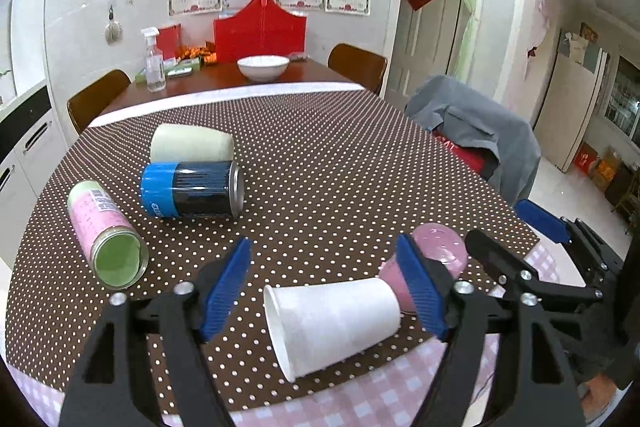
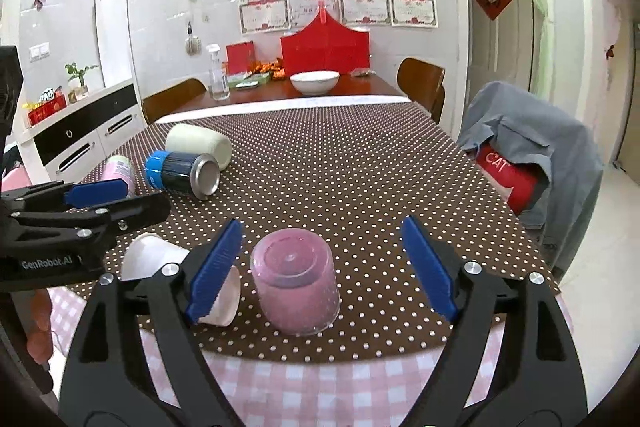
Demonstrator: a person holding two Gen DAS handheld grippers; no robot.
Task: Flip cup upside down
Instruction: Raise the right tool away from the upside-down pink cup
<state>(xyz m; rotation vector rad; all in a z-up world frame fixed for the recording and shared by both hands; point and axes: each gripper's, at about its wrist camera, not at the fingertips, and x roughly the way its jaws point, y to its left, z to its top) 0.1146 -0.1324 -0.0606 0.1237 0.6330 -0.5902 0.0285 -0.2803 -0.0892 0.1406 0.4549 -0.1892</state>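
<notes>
Pink cup (image 2: 295, 281) upside down between wide right gripper (image 2: 322, 267) jaws; left gripper (image 1: 324, 287) wide.

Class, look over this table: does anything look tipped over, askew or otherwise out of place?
Yes. The white paper cup lies on its side near the table's front edge, as do the blue can, pink can and cream cup. Only the pink cup stands, upside down. Nothing spilled.

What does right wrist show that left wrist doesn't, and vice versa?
Right wrist only: the pink cup's whole body, standing upside down, and the sideboard. Left wrist only: the white cup's open mouth, lying on its side, and the pink can's green end. Both: blue can, cream cup, bowl, and both grippers open.
</notes>
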